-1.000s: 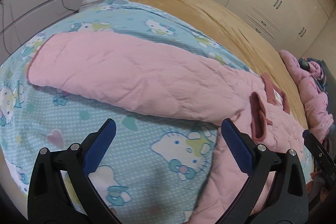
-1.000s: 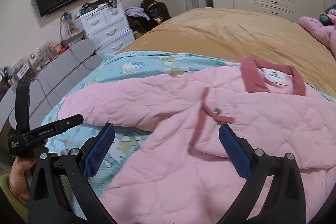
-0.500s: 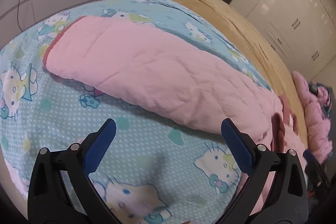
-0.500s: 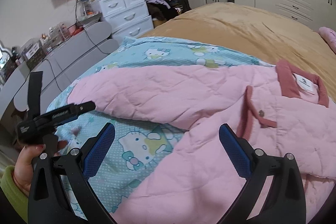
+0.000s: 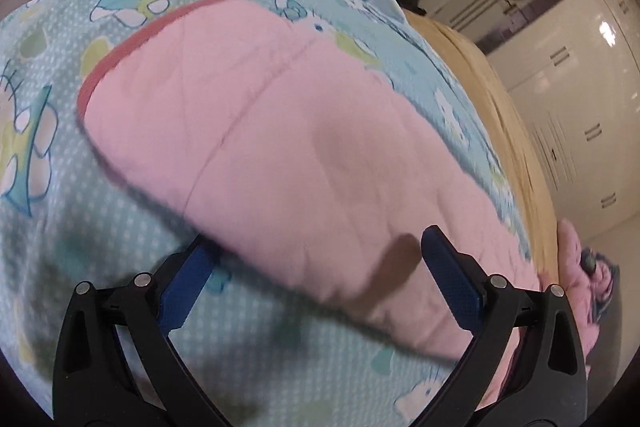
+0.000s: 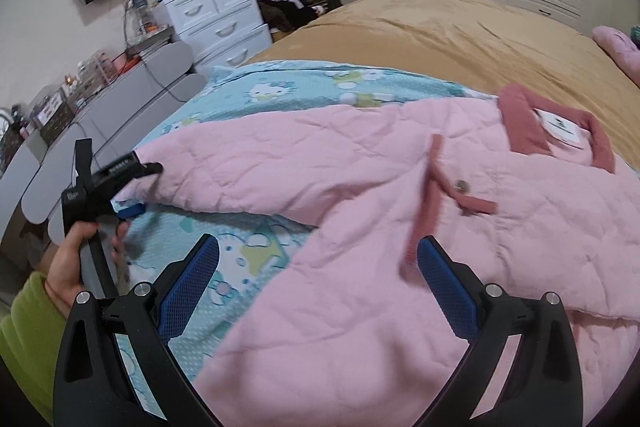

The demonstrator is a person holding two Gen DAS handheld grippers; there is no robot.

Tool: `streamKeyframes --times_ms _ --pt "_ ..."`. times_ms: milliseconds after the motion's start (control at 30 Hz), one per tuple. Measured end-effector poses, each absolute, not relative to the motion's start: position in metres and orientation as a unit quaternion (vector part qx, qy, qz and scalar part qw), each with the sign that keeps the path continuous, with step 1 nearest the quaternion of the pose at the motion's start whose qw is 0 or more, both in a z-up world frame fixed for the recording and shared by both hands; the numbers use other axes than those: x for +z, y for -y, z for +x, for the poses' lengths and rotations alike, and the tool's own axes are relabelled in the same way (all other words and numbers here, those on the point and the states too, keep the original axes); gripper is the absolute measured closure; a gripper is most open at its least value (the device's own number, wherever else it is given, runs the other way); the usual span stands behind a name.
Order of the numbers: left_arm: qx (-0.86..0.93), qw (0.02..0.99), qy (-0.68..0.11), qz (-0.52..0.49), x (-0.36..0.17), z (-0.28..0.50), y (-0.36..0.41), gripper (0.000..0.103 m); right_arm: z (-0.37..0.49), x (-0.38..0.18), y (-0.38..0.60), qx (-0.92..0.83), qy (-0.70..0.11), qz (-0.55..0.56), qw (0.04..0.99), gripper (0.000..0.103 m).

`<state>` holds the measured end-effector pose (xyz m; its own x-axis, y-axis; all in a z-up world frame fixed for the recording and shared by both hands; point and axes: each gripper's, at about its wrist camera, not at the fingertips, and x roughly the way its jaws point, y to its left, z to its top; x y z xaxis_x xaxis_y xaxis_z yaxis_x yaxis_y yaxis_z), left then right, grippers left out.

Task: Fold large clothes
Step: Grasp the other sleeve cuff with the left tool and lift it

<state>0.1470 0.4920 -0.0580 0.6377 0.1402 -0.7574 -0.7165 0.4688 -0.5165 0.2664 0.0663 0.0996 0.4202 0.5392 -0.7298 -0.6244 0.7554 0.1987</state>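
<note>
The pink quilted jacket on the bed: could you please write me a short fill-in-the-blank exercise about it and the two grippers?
1. The pink quilted jacket lies on a blanket printed with ____ cartoon cats.
2. The left gripper has its fingers spread around the jacket's ____.
3. The right gripper hovers over the jacket with its jaws ____.
4. The jacket's collar is a ____ shade of pink than its body.

Missing words: Hello Kitty; sleeve; open; darker
</note>
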Motion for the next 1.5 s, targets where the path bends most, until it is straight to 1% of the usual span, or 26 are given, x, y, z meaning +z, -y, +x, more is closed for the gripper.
streamKeyframes --times_ms 67,100,133,200,233,300,333,533,733,933,1167,1500 --pt "0.278 0.790 -0.325 -0.440 -0.056 0.149 -0.495 0.010 0.270 0.101 -0.053 0.337 -0.413 -0.045 0.845 0.004" --pt "0.283 0.787 -0.324 -0.443 -0.055 0.150 -0.498 0.020 0.272 0.104 -0.043 0.331 -0.411 -0.038 0.849 0.004" --pt "0.295 0.781 -0.327 -0.443 -0.054 0.149 -0.500 0.041 0.273 0.105 -0.038 0.328 -0.409 -0.034 0.851 0.004" --pt "0.297 0.781 -0.319 -0.448 -0.050 0.145 -0.502 0.065 0.277 0.108 -0.024 0.322 -0.405 -0.021 0.856 0.004" --pt "0.289 0.788 -0.310 -0.447 -0.044 0.142 -0.503 0.072 0.278 0.110 -0.018 0.320 -0.403 -0.014 0.857 0.004" --pt "0.279 0.806 -0.293 -0.432 -0.027 0.137 -0.498 0.080 0.280 0.112 -0.006 0.315 -0.399 -0.003 0.861 0.004" --pt "0.272 0.816 -0.282 -0.424 -0.014 0.134 -0.494 0.082 0.281 0.113 -0.002 0.314 -0.399 0.000 0.862 0.004" --pt "0.248 0.861 -0.232 -0.378 0.053 0.128 -0.464 0.086 0.281 0.122 0.026 0.307 -0.388 0.027 0.869 0.004" --pt "0.217 0.902 -0.184 -0.324 0.123 0.131 -0.410 0.091 0.278 0.131 0.055 0.304 -0.377 0.050 0.873 0.004" --pt "0.178 0.928 -0.153 -0.289 0.168 0.139 -0.353 0.094 0.275 0.139 0.087 0.304 -0.364 0.076 0.877 0.004" --pt "0.141 0.947 -0.140 -0.254 0.194 0.158 -0.286 0.094 0.271 0.142 0.130 0.287 -0.355 0.105 0.883 0.004" --pt "0.095 0.960 -0.145 -0.220 0.203 0.187 -0.225 0.094 0.277 0.133 0.195 0.248 -0.357 0.147 0.889 0.004"
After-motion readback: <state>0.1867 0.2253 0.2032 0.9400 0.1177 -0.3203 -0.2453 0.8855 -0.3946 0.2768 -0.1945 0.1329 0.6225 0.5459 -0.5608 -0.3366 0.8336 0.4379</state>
